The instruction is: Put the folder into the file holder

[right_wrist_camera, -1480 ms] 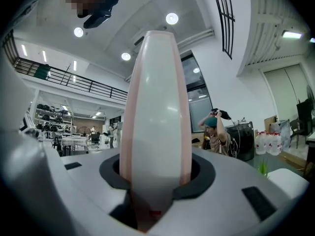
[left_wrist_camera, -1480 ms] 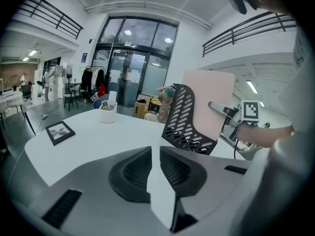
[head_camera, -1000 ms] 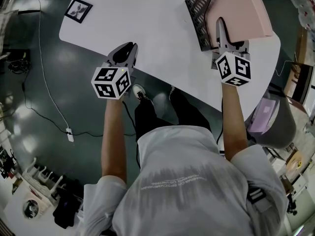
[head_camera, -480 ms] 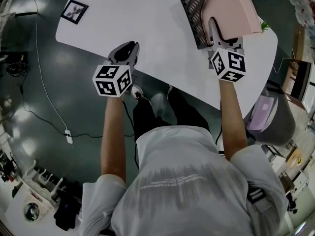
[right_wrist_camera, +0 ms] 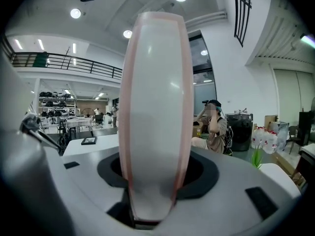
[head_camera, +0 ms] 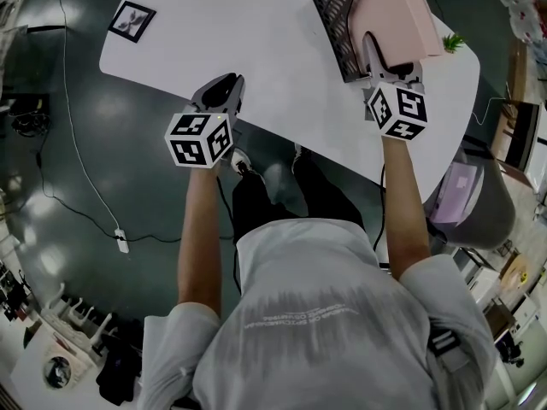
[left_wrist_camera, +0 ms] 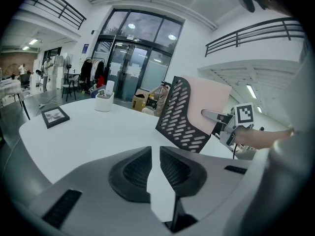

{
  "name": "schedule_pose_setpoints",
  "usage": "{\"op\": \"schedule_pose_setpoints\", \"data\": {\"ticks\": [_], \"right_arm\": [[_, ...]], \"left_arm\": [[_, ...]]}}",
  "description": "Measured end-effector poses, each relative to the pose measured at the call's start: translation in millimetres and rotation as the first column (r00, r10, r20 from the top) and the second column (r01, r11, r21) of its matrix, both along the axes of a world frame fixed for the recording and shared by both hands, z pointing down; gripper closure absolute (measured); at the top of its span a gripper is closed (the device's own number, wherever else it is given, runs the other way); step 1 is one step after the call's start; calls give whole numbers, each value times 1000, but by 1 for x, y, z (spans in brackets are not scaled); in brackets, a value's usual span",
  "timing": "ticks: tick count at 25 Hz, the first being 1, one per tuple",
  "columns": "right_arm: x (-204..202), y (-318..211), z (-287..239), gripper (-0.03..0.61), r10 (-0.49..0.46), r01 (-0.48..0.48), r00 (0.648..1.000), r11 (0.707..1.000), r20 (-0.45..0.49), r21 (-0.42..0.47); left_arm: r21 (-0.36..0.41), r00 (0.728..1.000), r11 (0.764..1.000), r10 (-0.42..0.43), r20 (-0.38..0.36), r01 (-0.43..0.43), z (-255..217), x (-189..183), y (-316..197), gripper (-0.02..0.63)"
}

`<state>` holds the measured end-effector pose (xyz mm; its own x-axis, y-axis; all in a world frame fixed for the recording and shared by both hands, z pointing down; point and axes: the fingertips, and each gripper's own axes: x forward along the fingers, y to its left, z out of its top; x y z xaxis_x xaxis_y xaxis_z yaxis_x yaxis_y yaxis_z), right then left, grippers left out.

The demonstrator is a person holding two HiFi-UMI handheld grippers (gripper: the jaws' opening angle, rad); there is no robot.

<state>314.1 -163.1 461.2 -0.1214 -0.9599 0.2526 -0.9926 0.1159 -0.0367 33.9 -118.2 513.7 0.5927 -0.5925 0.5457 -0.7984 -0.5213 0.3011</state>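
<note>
A pink folder (head_camera: 402,11) stands on edge inside the black perforated file holder (head_camera: 335,11) at the far right of the white table (head_camera: 239,32). My right gripper (head_camera: 376,45) reaches up to the folder's near end. In the right gripper view the folder's white spine (right_wrist_camera: 155,107) fills the gap between the jaws. Those jaws are opening, and I see no gap between pads and folder. My left gripper (head_camera: 222,82) hovers over the table's near edge with nothing in it, its jaws (left_wrist_camera: 155,163) showing only a thin slit. The holder (left_wrist_camera: 182,117) and folder (left_wrist_camera: 209,100) lie to its right.
A small black picture frame (head_camera: 132,20) lies at the table's far left. A white container (left_wrist_camera: 103,102) stands at the table's back edge. A little green plant (head_camera: 453,43) sits right of the holder. A grey bin (head_camera: 474,203) stands on the floor beside the table.
My right gripper and the folder have shifted slightly up and left, further along the holder. The left gripper has stayed where it was.
</note>
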Motion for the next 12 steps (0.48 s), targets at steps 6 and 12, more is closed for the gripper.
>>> {"op": "schedule_pose_setpoints", "data": {"ticks": [6, 12], "right_arm": [[6, 17, -15, 347, 43, -43, 999, 999, -17, 7], [11, 42, -31, 351, 92, -92, 995, 996, -43, -3]], "left_arm": [[11, 1000, 1000, 22, -15, -22, -11, -5, 4, 554], [43, 998, 998, 46, -42, -44, -31, -13, 1, 554]]}}
